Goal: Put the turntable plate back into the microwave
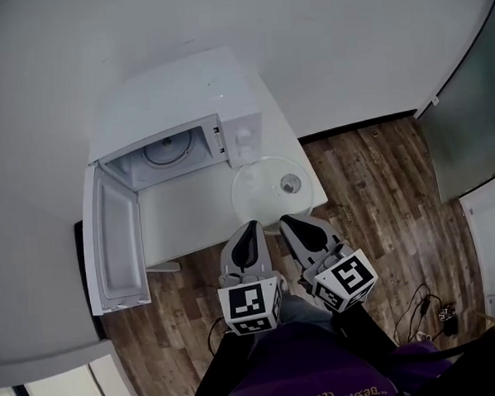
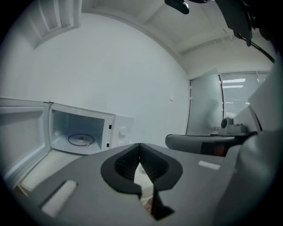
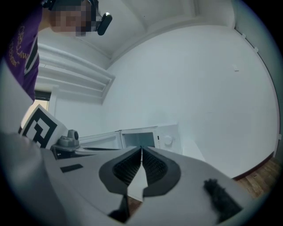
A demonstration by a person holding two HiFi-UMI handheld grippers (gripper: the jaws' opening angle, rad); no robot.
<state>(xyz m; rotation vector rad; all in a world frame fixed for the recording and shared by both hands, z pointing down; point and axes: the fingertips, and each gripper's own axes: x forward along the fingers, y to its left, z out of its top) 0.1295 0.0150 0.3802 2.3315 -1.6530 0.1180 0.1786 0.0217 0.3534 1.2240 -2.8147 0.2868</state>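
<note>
The white microwave stands on a white table, its door swung wide open to the left. A roller ring lies on the floor of its cavity. The clear glass turntable plate lies flat on the table, in front of the microwave's control panel. Just short of the plate's near rim, my left gripper and right gripper sit side by side, both shut and holding nothing. The left gripper view looks past its closed tip at the open microwave. From the right gripper the microwave shows further off.
The table's front edge runs just below the plate, with wooden floor beyond it. Cables lie on the floor at the right. A glass partition stands at the far right. A white wall backs the microwave.
</note>
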